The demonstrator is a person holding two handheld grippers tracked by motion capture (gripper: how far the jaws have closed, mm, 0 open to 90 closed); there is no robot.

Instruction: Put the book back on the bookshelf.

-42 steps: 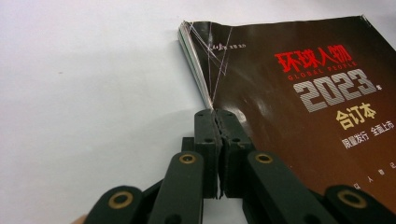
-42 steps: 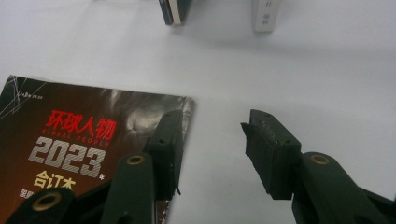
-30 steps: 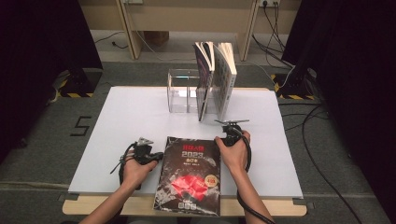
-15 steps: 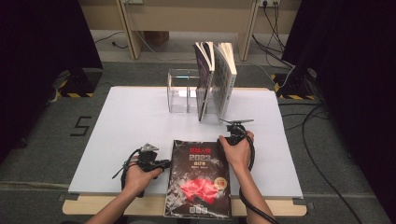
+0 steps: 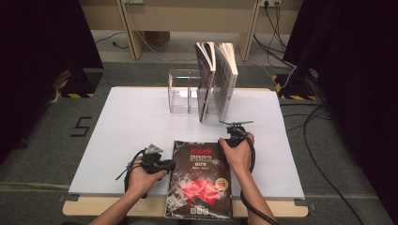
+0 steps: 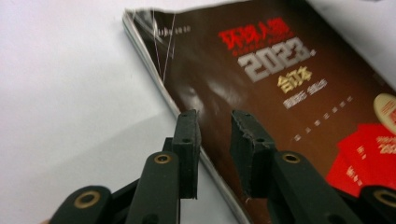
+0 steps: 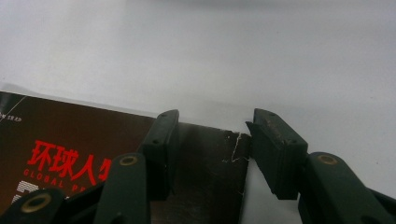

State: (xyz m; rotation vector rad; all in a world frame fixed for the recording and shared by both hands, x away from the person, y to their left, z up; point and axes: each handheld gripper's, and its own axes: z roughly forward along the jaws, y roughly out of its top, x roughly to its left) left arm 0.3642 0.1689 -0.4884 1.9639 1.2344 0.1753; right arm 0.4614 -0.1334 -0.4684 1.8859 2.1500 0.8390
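A dark magazine [image 5: 202, 180] with red and white lettering lies flat on the white table top [image 5: 131, 131], its lower end hanging over the front edge. My left gripper [image 5: 171, 165] lies at its left edge. In the left gripper view the magazine [image 6: 280, 79] runs under the left gripper [image 6: 215, 116], whose jaws have just been opening; they stand apart over the edge and nothing is pinched. My right gripper [image 5: 229, 140] sits at the top right corner. In the right gripper view the right gripper [image 7: 212, 116] is open, its jaws straddling that corner of the magazine [image 7: 70, 135].
A clear acrylic rack [image 5: 182, 91] stands at the back middle of the table. Two books [image 5: 217, 77] stand upright at its right side, fanned a little. Cables [image 5: 324, 154] run over the floor to the right. White surface lies open to the left and right of the magazine.
The magazine has straightened and shifted slightly right. My left gripper, shut on its left edge a second ago, now has its jaws parted. The right hand has stayed put.
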